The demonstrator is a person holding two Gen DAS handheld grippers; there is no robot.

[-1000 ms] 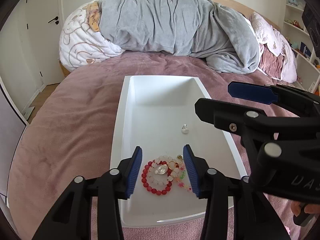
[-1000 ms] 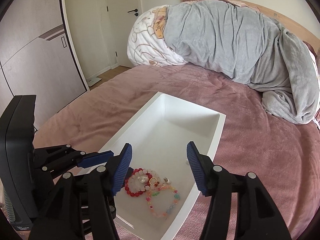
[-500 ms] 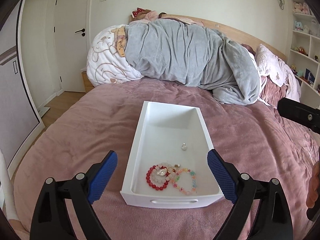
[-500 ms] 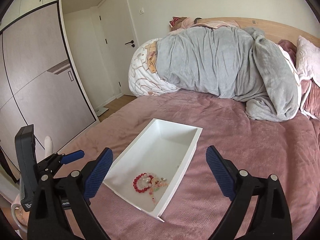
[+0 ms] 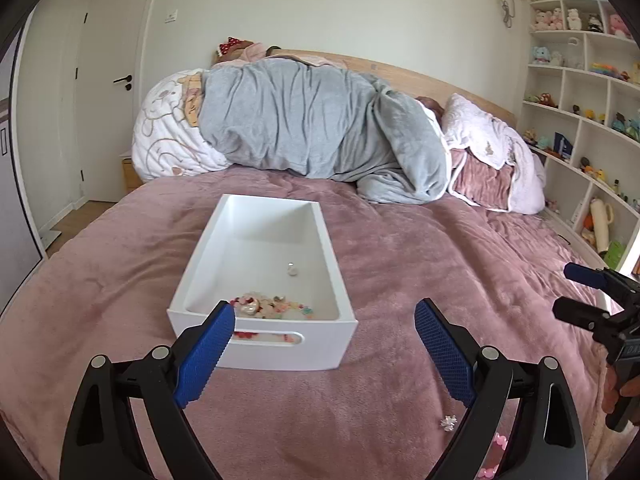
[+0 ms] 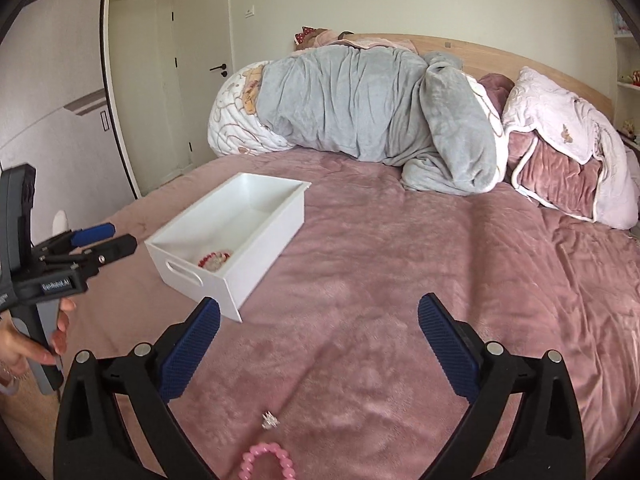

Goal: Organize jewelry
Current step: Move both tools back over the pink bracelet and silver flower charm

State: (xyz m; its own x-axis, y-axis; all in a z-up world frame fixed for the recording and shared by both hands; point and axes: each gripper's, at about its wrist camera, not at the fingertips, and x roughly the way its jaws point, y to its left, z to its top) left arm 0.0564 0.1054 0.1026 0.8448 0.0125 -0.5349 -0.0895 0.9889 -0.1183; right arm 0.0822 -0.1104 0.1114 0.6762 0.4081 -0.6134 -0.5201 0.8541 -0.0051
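A white drawer box (image 5: 256, 344) (image 6: 260, 256) lies on the pink bed. It holds a heap of bead bracelets (image 5: 266, 307) (image 6: 214, 260) at its near end and one small pearl piece (image 5: 292, 270) further in. My left gripper (image 5: 324, 344) is open and empty, pulled back in front of the box. My right gripper (image 6: 318, 344) is open and empty, to the right of the box. A small silver ring (image 6: 270, 420) (image 5: 448, 423) and a pink bead bracelet (image 6: 266, 462) (image 5: 498, 442) lie on the blanket just below the right gripper.
A grey duvet (image 5: 316, 128) and pillows (image 5: 492, 144) are piled at the head of the bed. Shelves with toys (image 5: 580, 92) stand on the right. A door and wardrobe (image 6: 60, 92) are on the left.
Both grippers have drawn back and away from the box and opened wide. The bracelets stay in the box. The ring and pink bracelet on the blanket have come into view.
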